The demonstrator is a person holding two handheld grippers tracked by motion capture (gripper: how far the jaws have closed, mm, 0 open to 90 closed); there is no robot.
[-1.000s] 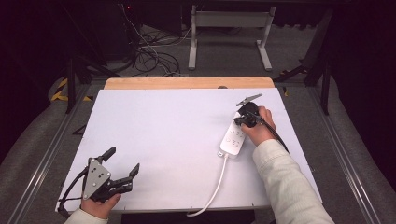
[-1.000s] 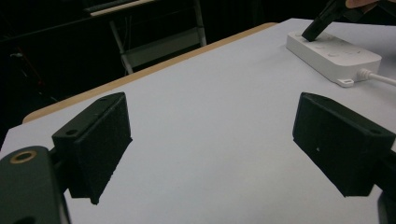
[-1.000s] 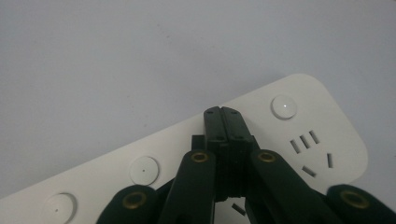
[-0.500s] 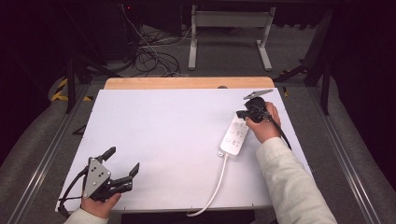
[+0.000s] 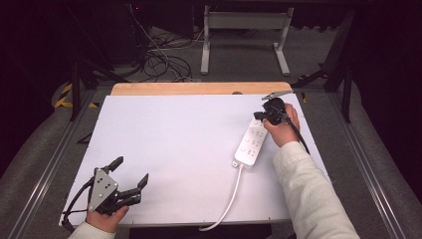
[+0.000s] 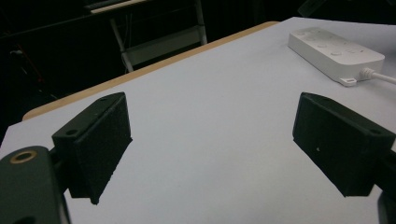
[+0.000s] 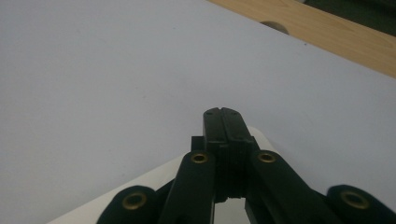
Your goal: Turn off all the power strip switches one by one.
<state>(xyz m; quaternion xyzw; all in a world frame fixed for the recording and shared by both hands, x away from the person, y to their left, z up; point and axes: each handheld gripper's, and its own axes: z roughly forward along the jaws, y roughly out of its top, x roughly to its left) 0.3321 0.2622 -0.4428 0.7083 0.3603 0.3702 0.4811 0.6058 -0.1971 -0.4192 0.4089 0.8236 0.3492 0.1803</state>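
A: Starting nearest the person, what is the left tool doing?

B: It is resting low at the near left corner of the worktop, jaws standing wide apart with nothing between them. In the left gripper view the two black pads are framing bare white surface.

A: And the power strip?

B: From that left tool it is lying well apart, far ahead and off to its right; the left gripper view is catching it in the upper right corner, with its white cable trailing back toward the near edge.

A: So the right tool is the nearer one?

B: By a long way. It is sitting right at the strip's far end, jaws pressed together with nothing visible between them, and the right gripper view is showing the strip's white corner directly beneath them. Whether the tips are touching the casing, I cannot tell.

A: How is the strip lying?

B: Its long axis is running from the right tool's tips back toward the person, slanting slightly leftward. I'd judge any next move falls to the right hand, working down along that axis.
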